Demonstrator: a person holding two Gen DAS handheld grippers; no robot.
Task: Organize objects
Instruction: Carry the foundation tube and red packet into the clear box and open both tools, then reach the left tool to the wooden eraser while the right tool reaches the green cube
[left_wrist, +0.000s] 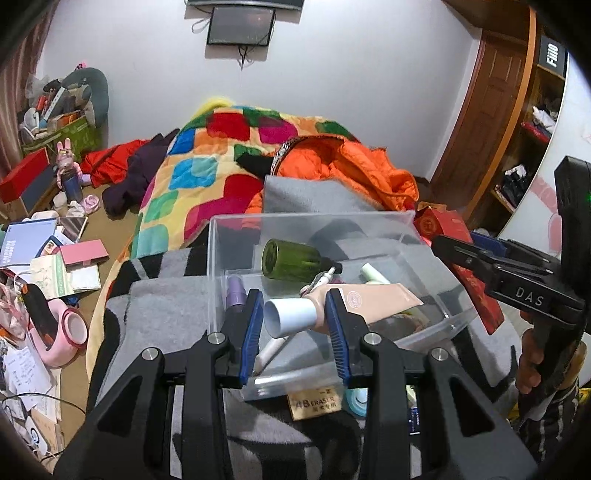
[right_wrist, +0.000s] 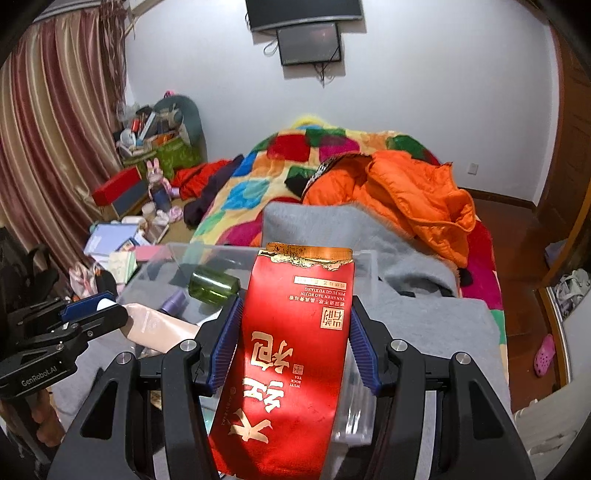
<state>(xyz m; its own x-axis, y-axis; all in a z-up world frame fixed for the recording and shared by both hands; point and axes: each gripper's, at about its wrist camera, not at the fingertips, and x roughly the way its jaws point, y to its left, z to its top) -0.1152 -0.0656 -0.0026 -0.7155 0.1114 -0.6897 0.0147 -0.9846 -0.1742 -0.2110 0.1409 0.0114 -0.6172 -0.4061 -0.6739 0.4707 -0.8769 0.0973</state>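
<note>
A clear plastic bin (left_wrist: 221, 240) rests on a grey blanket on the bed. In it lie a green bottle (left_wrist: 291, 260), a purple bottle (left_wrist: 236, 291) and pens. My left gripper (left_wrist: 295, 314) is shut on a pink tube with a white cap (left_wrist: 369, 299), held over the bin; it also shows in the right wrist view (right_wrist: 92, 317), with the tube (right_wrist: 162, 328) there too. My right gripper (right_wrist: 295, 325) is shut on a red foil tea packet (right_wrist: 291, 350) above the bin's right side (right_wrist: 365, 258). It shows in the left wrist view (left_wrist: 450, 247).
An orange jacket (right_wrist: 406, 195) and a patchwork quilt (left_wrist: 207, 166) lie behind the bin. A gold eraser box (left_wrist: 314, 402) and a tape roll (left_wrist: 356, 400) lie under my left gripper. Books, boxes and a pink fan (left_wrist: 62, 332) clutter the floor at left.
</note>
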